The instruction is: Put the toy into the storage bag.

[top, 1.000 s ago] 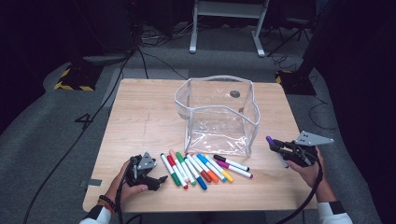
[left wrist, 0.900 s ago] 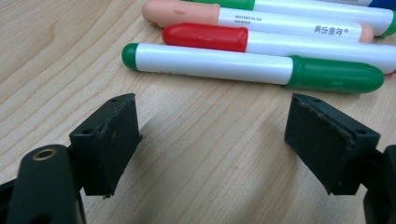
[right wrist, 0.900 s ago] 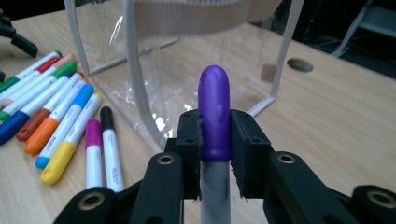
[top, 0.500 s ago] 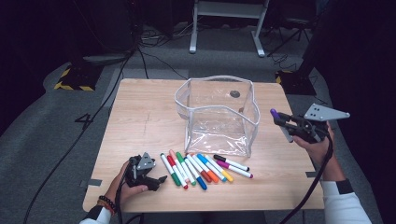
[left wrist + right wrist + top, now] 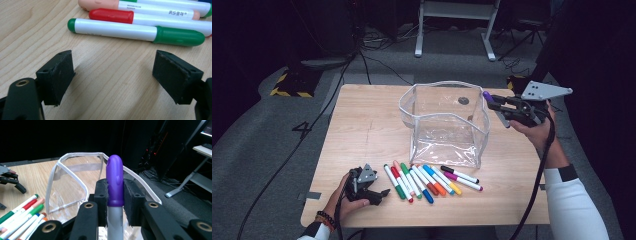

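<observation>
Purple marker (image 5: 114,185) level, cap toward pouch (image 5: 447,122)

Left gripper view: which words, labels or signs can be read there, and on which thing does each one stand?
"WATERCOLOR MARKER": small print on the white barrel of the peach-capped marker.
Four blue Chinese characters: farther along the same barrel, too small for me to read surely.
Green marker: faint grey print on the barrel, too blurred to read.
Red marker: no print to be seen.

Each tool is black: the right tool (image 5: 492,106) carries a grey 3-cornered plate and a black trailing cable, with brass-ringed holes along its arms. White sleeves; dark beaded bracelets beside the left tool (image 5: 379,194).
</observation>
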